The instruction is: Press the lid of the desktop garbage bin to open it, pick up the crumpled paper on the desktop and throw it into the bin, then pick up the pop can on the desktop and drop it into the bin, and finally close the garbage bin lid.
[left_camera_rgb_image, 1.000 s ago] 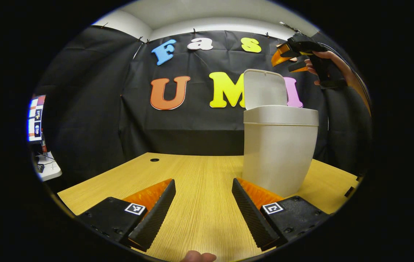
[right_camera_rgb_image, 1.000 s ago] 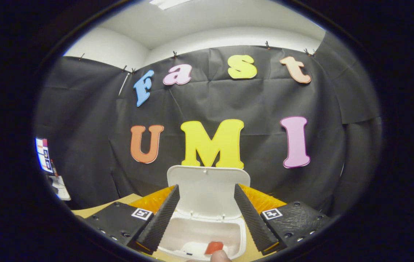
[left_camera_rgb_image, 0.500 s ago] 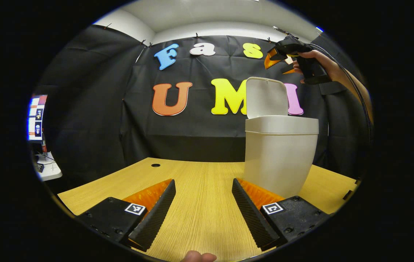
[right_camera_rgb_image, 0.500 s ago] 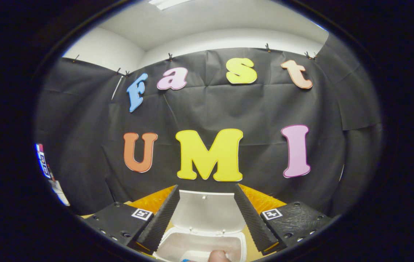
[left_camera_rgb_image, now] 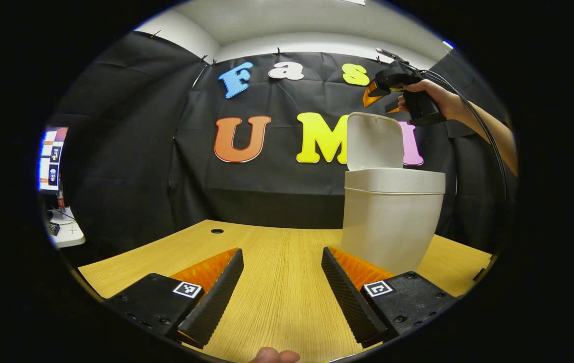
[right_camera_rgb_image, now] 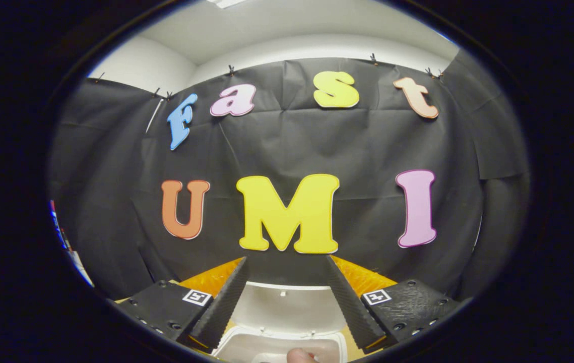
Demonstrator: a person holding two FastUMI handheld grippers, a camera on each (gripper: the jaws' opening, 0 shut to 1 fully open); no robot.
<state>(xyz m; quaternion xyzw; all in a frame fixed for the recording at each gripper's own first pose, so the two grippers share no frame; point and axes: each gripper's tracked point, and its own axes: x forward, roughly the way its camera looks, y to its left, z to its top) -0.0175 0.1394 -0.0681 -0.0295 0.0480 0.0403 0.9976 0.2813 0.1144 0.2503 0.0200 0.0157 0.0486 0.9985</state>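
The white desktop bin (left_camera_rgb_image: 392, 222) stands on the wooden table (left_camera_rgb_image: 266, 252), right of centre, with its lid (left_camera_rgb_image: 373, 141) swung upright. My left gripper (left_camera_rgb_image: 282, 267) hovers low over the table, open and empty, and the bin is just beyond its right finger. A hand holds my right gripper (left_camera_rgb_image: 382, 98) in the air above and behind the lid's top edge. In the right gripper view, my right gripper (right_camera_rgb_image: 287, 264) is open and empty. The raised lid (right_camera_rgb_image: 287, 312) and the bin's open mouth (right_camera_rgb_image: 276, 348) lie below its fingers.
A small round hole (left_camera_rgb_image: 217, 231) sits in the table's far left part. A lit screen (left_camera_rgb_image: 50, 161) and a white side table (left_camera_rgb_image: 67, 232) stand beyond the table's left edge. The person's forearm (left_camera_rgb_image: 488, 131) reaches in from the right.
My right gripper has risen and drawn back from the bin mouth, so the lid and opening have sunk low in its view. The red object inside the bin is out of sight. My left gripper has barely shifted.
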